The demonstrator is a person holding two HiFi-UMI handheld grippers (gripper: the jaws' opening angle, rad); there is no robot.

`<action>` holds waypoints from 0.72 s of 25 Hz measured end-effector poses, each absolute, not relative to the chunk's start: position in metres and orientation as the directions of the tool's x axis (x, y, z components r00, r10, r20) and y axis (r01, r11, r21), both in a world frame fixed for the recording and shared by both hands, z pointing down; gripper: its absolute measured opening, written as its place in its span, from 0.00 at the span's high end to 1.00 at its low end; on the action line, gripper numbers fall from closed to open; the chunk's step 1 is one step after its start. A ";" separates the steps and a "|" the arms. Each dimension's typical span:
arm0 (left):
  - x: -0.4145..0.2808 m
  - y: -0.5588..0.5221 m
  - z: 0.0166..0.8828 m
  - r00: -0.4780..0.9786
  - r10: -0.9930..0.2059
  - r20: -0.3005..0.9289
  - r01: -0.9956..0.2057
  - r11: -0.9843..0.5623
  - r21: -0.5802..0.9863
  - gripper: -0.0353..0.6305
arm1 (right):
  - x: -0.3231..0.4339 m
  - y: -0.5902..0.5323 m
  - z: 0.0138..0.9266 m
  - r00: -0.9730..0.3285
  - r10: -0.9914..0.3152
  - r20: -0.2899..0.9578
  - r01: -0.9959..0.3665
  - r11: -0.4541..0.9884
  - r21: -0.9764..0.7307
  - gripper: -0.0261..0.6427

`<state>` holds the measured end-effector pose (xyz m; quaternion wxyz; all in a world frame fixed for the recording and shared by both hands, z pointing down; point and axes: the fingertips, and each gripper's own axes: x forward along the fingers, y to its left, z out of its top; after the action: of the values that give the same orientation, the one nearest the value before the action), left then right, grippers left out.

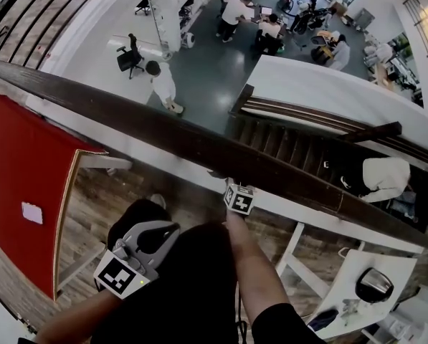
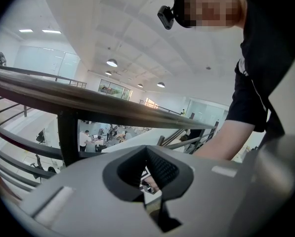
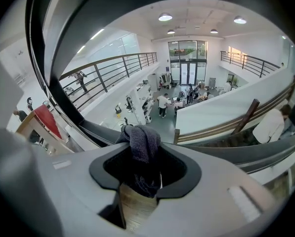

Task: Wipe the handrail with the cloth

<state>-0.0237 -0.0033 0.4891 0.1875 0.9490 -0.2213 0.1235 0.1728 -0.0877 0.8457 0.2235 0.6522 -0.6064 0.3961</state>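
Observation:
The dark brown handrail [image 1: 163, 131] runs slantwise from upper left to lower right in the head view. My right gripper [image 1: 235, 192] is up against its near side, marker cube on top, its fingertips hidden by the rail. In the right gripper view a bunched dark grey cloth [image 3: 142, 142] is pinched between the jaws of the right gripper [image 3: 145, 169], pressed to the curved rail [image 3: 63, 58]. My left gripper [image 1: 150, 236] hangs back at lower left, shut and empty. In the left gripper view it [image 2: 147, 174] sits below the rail [image 2: 88, 100], beside the right forearm [image 2: 226, 137].
Beyond the rail is a drop to a lower floor with people and desks [image 1: 267, 27]. A staircase [image 1: 300, 145] with its own wooden rail descends at right. A red panel [image 1: 20, 185] is at left, a white table [image 1: 357, 278] at lower right. A black baluster post [image 2: 67, 137] stands under the rail.

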 end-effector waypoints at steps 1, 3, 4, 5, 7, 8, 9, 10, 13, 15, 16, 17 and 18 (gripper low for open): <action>-0.022 -0.002 0.489 0.871 -0.372 0.321 -0.466 -0.832 0.302 0.95 | 0.176 -0.087 0.845 -0.044 -0.614 0.788 -0.969 -0.165 -0.183 0.74; -0.020 0.002 0.489 0.869 -0.368 0.331 -0.468 -0.829 0.305 0.95 | 0.184 -0.083 0.846 -0.037 -0.615 0.788 -0.972 -0.162 -0.172 0.74; -0.018 0.004 0.490 0.867 -0.368 0.335 -0.470 -0.827 0.309 0.95 | 0.187 -0.080 0.846 -0.034 -0.613 0.789 -0.972 -0.163 -0.169 0.74; -0.017 0.006 0.489 0.866 -0.369 0.337 -0.473 -0.823 0.314 0.95 | 0.190 -0.078 0.845 -0.031 -0.612 0.790 -0.972 -0.165 -0.166 0.74; -0.015 0.008 0.488 0.865 -0.373 0.337 -0.479 -0.814 0.329 0.95 | 0.195 -0.075 0.843 -0.030 -0.610 0.792 -0.973 -0.164 -0.163 0.74; -0.013 0.009 0.487 0.864 -0.374 0.336 -0.481 -0.809 0.337 0.95 | 0.196 -0.073 0.843 -0.032 -0.609 0.792 -0.973 -0.161 -0.163 0.74; -0.012 0.010 0.486 0.865 -0.374 0.335 -0.481 -0.807 0.343 0.95 | 0.197 -0.073 0.842 -0.034 -0.609 0.792 -0.974 -0.159 -0.164 0.74; -0.009 0.011 0.485 0.866 -0.374 0.334 -0.481 -0.807 0.344 0.95 | 0.198 -0.072 0.840 -0.033 -0.610 0.791 -0.974 -0.160 -0.163 0.74; -0.001 0.012 0.482 0.864 -0.383 0.326 -0.484 -0.809 0.334 0.95 | 0.207 -0.067 0.840 -0.025 -0.613 0.790 -0.972 -0.171 -0.164 0.73; 0.004 0.014 0.481 0.862 -0.388 0.327 -0.488 -0.810 0.326 0.95 | 0.215 -0.063 0.840 -0.021 -0.611 0.791 -0.970 -0.179 -0.164 0.73; 0.007 0.015 0.481 0.861 -0.389 0.329 -0.490 -0.809 0.324 0.95 | 0.218 -0.060 0.841 -0.021 -0.609 0.793 -0.970 -0.179 -0.164 0.73; 0.009 0.017 0.480 0.860 -0.389 0.330 -0.491 -0.809 0.325 0.95 | 0.222 -0.058 0.841 -0.023 -0.606 0.795 -0.970 -0.179 -0.165 0.73; 0.011 0.019 0.480 0.859 -0.390 0.333 -0.492 -0.807 0.325 0.95 | 0.225 -0.055 0.841 -0.027 -0.603 0.797 -0.970 -0.178 -0.167 0.73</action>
<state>0.0112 0.0189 0.4798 0.2038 0.9423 -0.2340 0.1260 0.2245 -0.0553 0.8411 0.2318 0.6579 -0.5978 0.3950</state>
